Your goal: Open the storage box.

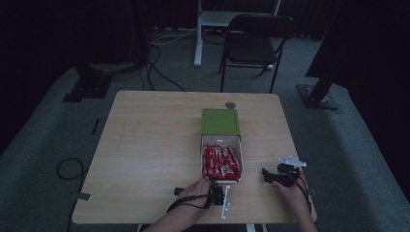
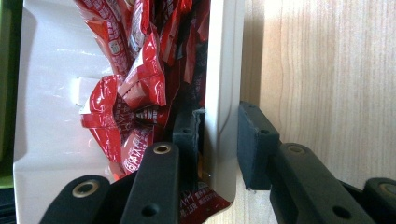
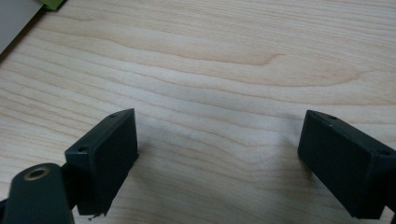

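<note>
i am holding my left gripper (image 2: 218, 140) closed on the near wall of the white box (image 2: 224, 70). one jaw is sitting inside the box, among the red packets (image 2: 140, 79), and the other jaw is pressing on the outside of the wall, so the thin wall is standing between the two pads. in the high view my left gripper (image 1: 216, 189) is lying at the near end of the box (image 1: 221, 141), with my left hand (image 1: 196, 191) behind it.

the box is sitting near the middle of the table (image 1: 145, 145), a little to the right. it is open and full of red packets (image 1: 221, 163), lying close together in rows. its green lid (image 1: 220, 121) is lying flat behind it, on the far side, touching the box.

my right gripper (image 3: 217, 158) is standing wide open over bare wood, and nothing is between its jaws. in the high view it (image 1: 269, 176) is resting on the table to the right of the box, apart from it, with my right hand (image 1: 290, 191) around it. a small round grey thing (image 1: 230, 104) is lying on the table beyond the lid.
</note>
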Demonstrator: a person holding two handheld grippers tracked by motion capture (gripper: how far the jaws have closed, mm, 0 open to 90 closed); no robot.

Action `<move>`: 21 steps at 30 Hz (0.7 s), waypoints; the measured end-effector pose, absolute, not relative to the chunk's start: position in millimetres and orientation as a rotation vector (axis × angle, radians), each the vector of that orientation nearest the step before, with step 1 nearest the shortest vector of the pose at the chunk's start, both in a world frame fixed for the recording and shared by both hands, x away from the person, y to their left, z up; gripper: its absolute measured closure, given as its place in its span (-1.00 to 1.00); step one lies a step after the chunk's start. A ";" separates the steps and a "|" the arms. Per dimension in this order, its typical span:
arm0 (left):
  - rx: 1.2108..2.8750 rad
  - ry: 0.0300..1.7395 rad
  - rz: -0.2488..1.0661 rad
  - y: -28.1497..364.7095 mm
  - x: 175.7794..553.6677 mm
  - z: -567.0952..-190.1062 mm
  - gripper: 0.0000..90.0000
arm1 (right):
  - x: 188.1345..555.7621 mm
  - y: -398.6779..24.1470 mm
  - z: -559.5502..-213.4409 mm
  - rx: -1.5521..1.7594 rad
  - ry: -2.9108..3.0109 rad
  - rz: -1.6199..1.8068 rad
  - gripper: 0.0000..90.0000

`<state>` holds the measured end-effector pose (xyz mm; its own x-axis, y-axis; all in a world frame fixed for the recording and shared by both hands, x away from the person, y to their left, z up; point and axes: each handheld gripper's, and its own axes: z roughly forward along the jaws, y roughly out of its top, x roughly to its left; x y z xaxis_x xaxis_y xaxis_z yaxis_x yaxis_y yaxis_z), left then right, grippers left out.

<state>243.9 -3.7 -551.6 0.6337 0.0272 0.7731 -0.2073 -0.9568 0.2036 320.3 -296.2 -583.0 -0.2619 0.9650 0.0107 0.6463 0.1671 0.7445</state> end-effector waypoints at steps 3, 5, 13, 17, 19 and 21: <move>2.586 -0.135 1.218 -3.4 243.2 -550.8 0.60 | 320.4 -296.2 -583.0 1.520 1.977 0.893 -0.74; 2.587 -0.133 1.209 -3.6 242.5 -549.8 0.60 | 320.3 -296.2 -583.0 1.520 1.977 0.893 -0.74; 2.578 -0.114 1.168 -2.6 242.3 -547.6 0.48 | 320.3 -296.2 -583.0 1.520 1.978 0.893 -0.74; 2.583 -0.107 1.135 -0.6 242.0 -545.3 0.39 | 320.4 -296.2 -583.0 1.520 1.977 0.893 -0.74; 2.584 -0.105 1.113 1.0 242.5 -543.6 0.38 | 320.4 -296.2 -583.0 1.519 1.978 0.893 -0.74; 2.579 -0.086 1.081 2.8 243.0 -541.7 0.37 | 320.4 -296.2 -583.0 1.520 1.977 0.893 -0.74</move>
<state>243.0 2.8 -541.7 0.7082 0.0755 0.7020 -0.1851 -0.9396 0.2878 320.4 -296.2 -583.0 -0.2619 0.9650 0.0109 0.6462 0.1669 0.7447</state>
